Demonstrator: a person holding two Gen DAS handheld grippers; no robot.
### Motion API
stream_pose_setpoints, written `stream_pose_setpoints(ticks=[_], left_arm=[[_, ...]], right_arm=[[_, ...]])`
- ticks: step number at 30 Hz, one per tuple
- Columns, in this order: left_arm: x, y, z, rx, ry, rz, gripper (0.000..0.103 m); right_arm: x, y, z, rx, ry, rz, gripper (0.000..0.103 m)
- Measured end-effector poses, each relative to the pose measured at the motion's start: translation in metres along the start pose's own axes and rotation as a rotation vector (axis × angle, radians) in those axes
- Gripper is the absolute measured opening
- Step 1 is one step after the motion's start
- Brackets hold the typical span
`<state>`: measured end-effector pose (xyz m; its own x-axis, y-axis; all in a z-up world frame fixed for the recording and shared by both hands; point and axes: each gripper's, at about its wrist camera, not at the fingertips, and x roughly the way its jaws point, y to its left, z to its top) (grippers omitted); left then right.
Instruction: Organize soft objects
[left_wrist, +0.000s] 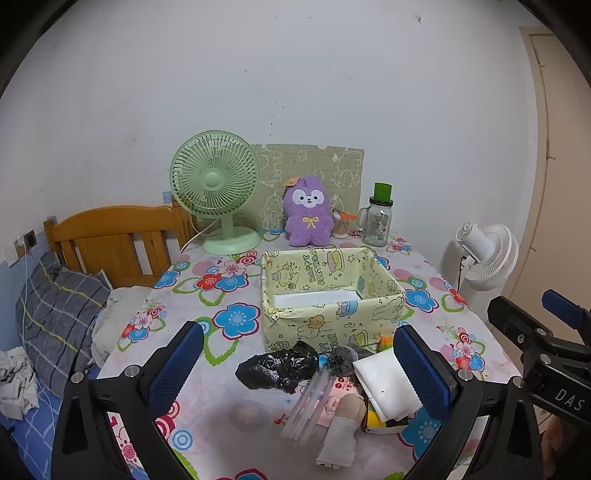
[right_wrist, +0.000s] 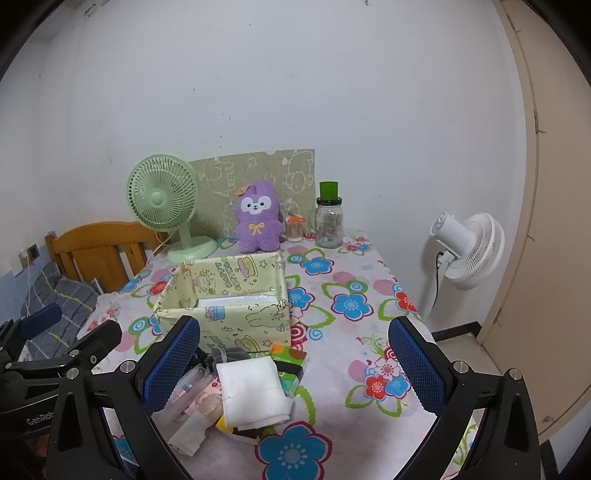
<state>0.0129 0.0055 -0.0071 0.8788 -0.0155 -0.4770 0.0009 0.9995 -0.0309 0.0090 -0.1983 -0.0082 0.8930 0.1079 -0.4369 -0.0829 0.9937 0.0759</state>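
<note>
A yellow cartoon-print box (left_wrist: 328, 317) (right_wrist: 236, 314) stands open in the middle of the flowered table, with only a white liner showing inside. In front of it lies a pile: a crumpled black bag (left_wrist: 277, 369), a grey fabric piece (left_wrist: 341, 356) (right_wrist: 229, 353), a folded white cloth (left_wrist: 384, 384) (right_wrist: 255, 387), a clear plastic packet (left_wrist: 310, 398) (right_wrist: 188, 387), a beige sock (left_wrist: 343, 428) and a green packet (right_wrist: 291, 365). My left gripper (left_wrist: 295, 373) is open above the pile. My right gripper (right_wrist: 293, 363) is open, just right of the pile.
A purple plush toy (left_wrist: 306, 212) (right_wrist: 257, 218), a green desk fan (left_wrist: 216, 188) (right_wrist: 166, 206), a glass jar with a green lid (left_wrist: 378, 218) (right_wrist: 329, 218) and a small cup (right_wrist: 294, 227) stand at the table's back. A bed with a wooden headboard (left_wrist: 118, 240) lies left. A white floor fan (right_wrist: 465, 251) stands right.
</note>
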Motion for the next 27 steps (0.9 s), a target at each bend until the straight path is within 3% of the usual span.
stream_pose_setpoints(ticks=[27], left_arm=[[0.0002, 0.0004, -0.0005, -0.007, -0.009, 0.01, 0.102]], right_arm=[[-0.0078, 0.0055, 0.0014, -0.008, -0.022, 0.018, 0.103]])
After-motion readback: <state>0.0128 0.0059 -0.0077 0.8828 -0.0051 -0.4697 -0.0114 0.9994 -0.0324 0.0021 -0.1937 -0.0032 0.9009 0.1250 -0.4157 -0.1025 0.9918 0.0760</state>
